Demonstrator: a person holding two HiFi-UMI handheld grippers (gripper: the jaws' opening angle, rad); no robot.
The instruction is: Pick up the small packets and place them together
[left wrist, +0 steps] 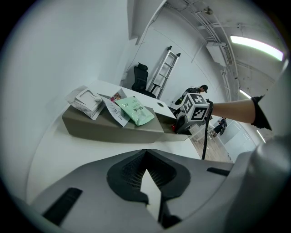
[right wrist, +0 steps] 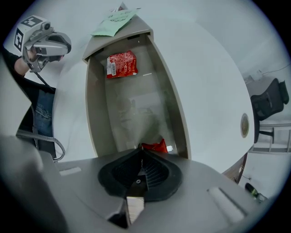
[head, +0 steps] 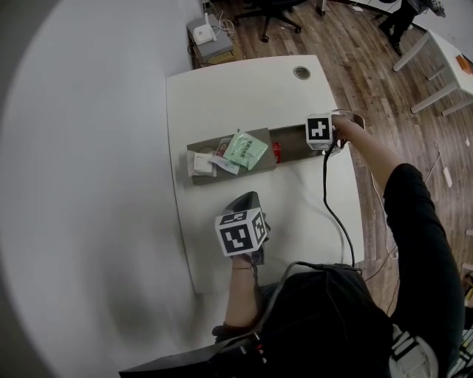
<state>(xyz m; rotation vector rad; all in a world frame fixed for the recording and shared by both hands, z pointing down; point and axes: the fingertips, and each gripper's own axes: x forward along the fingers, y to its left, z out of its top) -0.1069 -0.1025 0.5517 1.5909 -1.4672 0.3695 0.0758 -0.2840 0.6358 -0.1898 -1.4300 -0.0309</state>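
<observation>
I see a white counter (head: pixel 244 88) in the head view, with wood floor beyond its right edge and bare surface below the grey tray (head: pixel 292 140), which runs left to right. A green packet (head: pixel 246 149), lying cornerwise, and white packets (head: pixel 202 162) crowd the tray's left end.

In the left gripper view, my left tool (left wrist: pixel 145 152) is pressed together and empty.

In the right gripper view, my right tool (right wrist: pixel 141 152) pinches a red packet (right wrist: pixel 154 146) at the tray's near end. A second red packet (right wrist: pixel 122 63) lies farther up.

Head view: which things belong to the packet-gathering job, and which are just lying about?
Job: green packet; white packets; loose red packet; second red packet pinched in the right tongs; grey tray.
Lying about: office chair; boxes by the wall.
</observation>
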